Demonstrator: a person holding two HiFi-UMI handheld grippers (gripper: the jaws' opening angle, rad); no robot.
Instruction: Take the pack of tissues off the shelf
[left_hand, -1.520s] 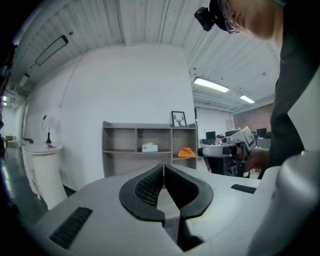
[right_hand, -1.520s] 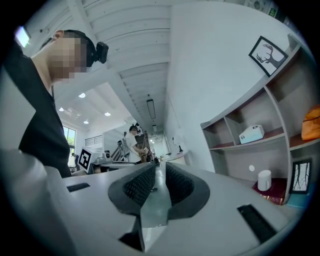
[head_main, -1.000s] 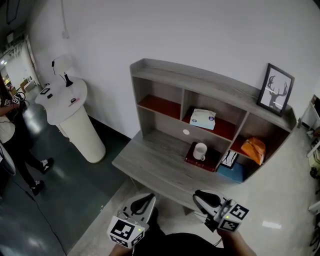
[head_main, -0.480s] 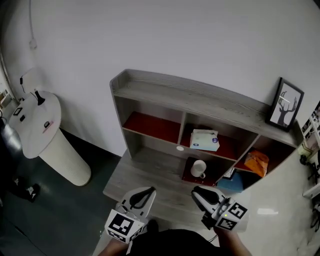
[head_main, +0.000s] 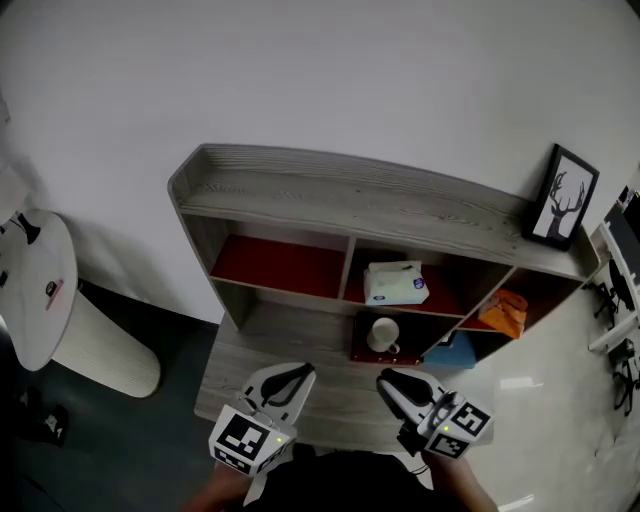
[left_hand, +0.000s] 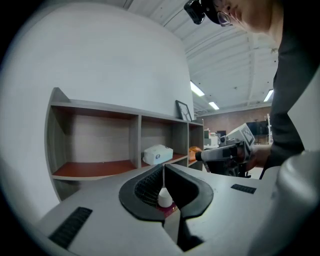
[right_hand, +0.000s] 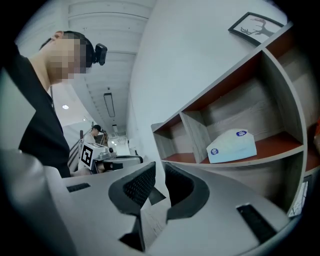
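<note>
White wall behind a grey shelf (head_main: 360, 205) that stands on a counter (head_main: 240, 370). The left gripper (head_main: 296, 374) and the right gripper (head_main: 388, 380) hover at the counter's near edge, each with its jaws together and nothing between them. The pack of tissues (head_main: 396, 283) lies ahead of and above the right gripper, in the middle red-floored compartment, just over a mug (head_main: 381, 335). The right gripper looks the nearer choice: open it before entering, pass clear above the mug, and close gently across the soft pack.

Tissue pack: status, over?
Left gripper, right gripper shut, empty, well short. Tissue pack on shelf, upper middle bay, untouched. Nothing in front of it.
</note>
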